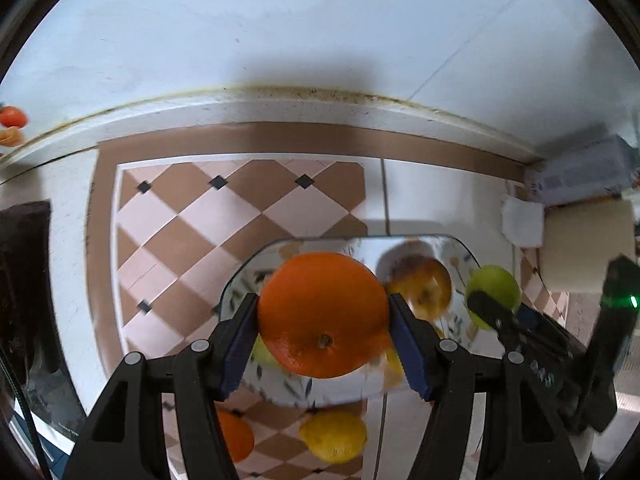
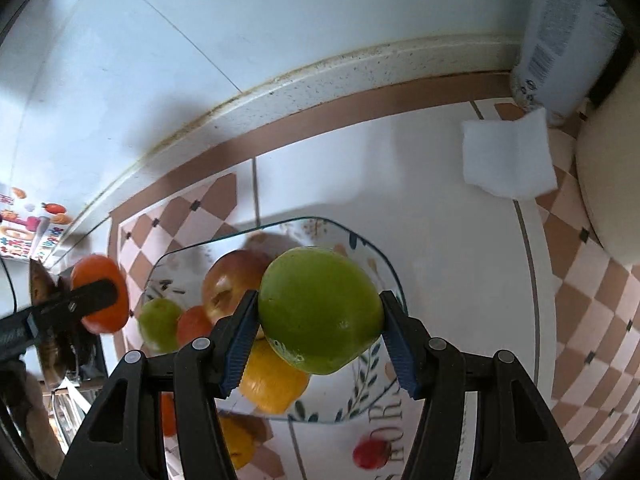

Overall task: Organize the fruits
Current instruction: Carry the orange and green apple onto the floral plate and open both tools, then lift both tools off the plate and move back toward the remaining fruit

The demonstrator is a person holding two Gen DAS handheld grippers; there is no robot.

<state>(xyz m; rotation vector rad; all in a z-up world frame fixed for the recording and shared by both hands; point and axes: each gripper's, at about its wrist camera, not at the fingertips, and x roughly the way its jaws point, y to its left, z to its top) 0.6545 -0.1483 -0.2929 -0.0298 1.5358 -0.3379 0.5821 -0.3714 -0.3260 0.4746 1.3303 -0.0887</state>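
My left gripper (image 1: 323, 316) is shut on a large orange (image 1: 323, 312) and holds it above the glass plate (image 1: 464, 246). My right gripper (image 2: 318, 312) is shut on a green apple (image 2: 320, 308) above the same plate (image 2: 394, 276). On the plate lie a red-yellow apple (image 2: 228, 280), a small green fruit (image 2: 158, 322), a small orange-red fruit (image 2: 192, 326) and a yellow-orange citrus (image 2: 272, 380). In the left wrist view the right gripper with the green apple (image 1: 496, 280) shows at the right. In the right wrist view the left gripper with the orange (image 2: 102, 296) shows at the left.
On the tiled counter in front of the plate lie a lemon (image 1: 334, 436), another orange (image 1: 236, 436) and a small red fruit (image 2: 370, 454). A white folded cloth (image 2: 506, 156) and a paper roll (image 1: 588, 246) lie at the right. The wall is close behind.
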